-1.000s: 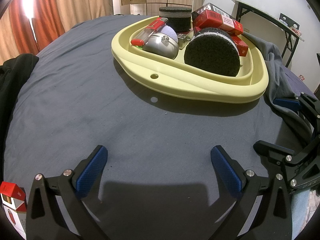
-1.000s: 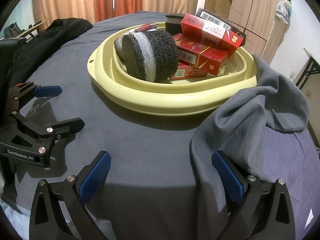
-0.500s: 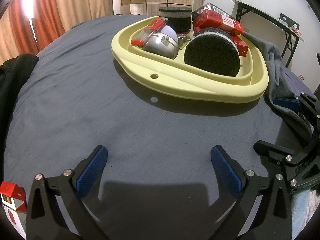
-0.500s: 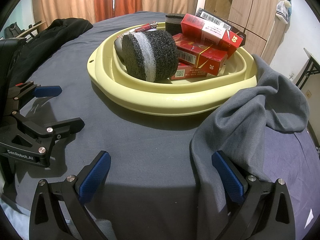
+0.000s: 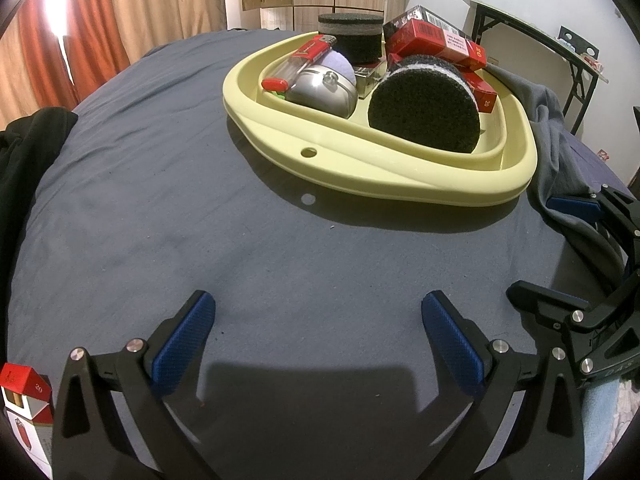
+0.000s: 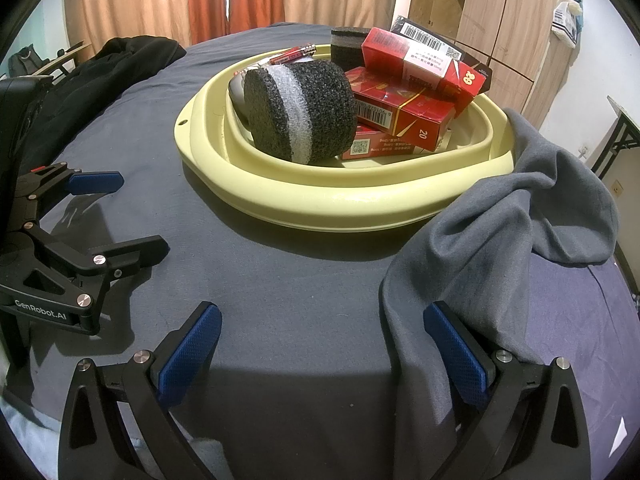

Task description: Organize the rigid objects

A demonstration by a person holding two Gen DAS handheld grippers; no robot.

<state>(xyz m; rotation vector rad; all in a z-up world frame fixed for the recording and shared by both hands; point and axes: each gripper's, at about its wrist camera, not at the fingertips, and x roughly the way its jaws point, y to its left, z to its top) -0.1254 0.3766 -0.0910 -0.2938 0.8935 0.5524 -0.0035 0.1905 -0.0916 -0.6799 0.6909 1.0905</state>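
Note:
A pale yellow basin (image 5: 360,168) (image 6: 320,200) stands on the dark grey bed sheet. It holds a black foam cylinder with a white band (image 5: 424,112) (image 6: 300,116), a second black foam block (image 5: 352,36), red cigarette packs (image 5: 436,40) (image 6: 400,112), a silver round case (image 5: 324,92) and a red lighter (image 5: 314,50). My left gripper (image 5: 318,316) is open and empty, well short of the basin. My right gripper (image 6: 322,328) is open and empty, its right finger beside a grey cloth (image 6: 500,232).
A red-and-white cigarette pack (image 5: 24,404) lies at the left gripper's lower left. Black clothing (image 6: 100,80) is heaped at the left of the bed. Each gripper shows in the other's view (image 5: 592,280) (image 6: 60,248). Curtains, a wardrobe and a folding table stand behind.

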